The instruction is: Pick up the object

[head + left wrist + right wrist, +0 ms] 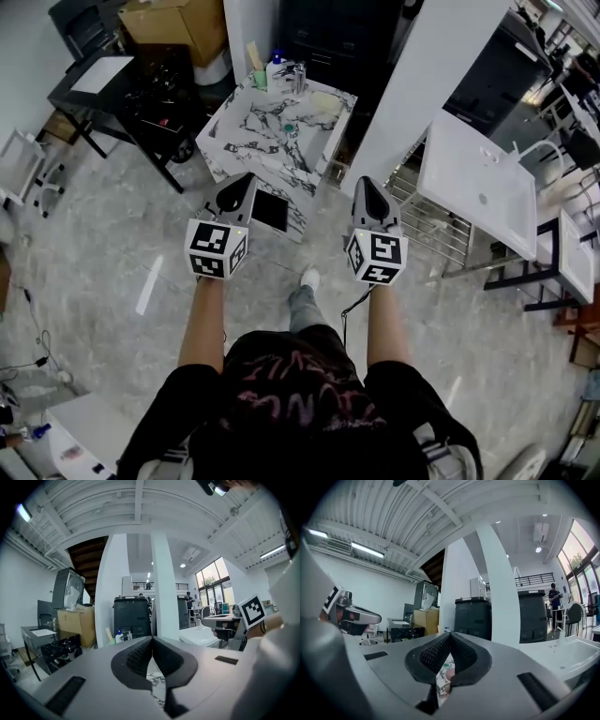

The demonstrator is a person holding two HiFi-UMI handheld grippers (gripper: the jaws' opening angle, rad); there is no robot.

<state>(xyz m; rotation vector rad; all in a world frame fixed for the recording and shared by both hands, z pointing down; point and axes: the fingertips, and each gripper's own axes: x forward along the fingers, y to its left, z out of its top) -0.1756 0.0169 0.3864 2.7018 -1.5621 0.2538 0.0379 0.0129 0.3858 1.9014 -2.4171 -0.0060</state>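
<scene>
A marble-topped table (pixel 258 150) stands on the floor ahead of me. On it are a small teal object (pixel 290 128), a pale yellow pad (pixel 325 103), bottles (pixel 277 73) at the far end and a flat black square (pixel 270 212) near the front edge. My left gripper (pixel 241 181) hovers over the table's near left corner, beside the black square. Its jaws (pixel 151 639) are shut with nothing between them. My right gripper (pixel 367 184) is held just off the table's near right side. It is also shut and empty (pixel 449 635).
A white column (pixel 422 75) rises to the right of the table, with a white basin top (pixel 478 183) and a metal rack (pixel 441 234) beyond it. A black cart (pixel 150 89) and a cardboard box (pixel 178 23) stand at the left. Dark bins (pixel 132 616) stand behind the table.
</scene>
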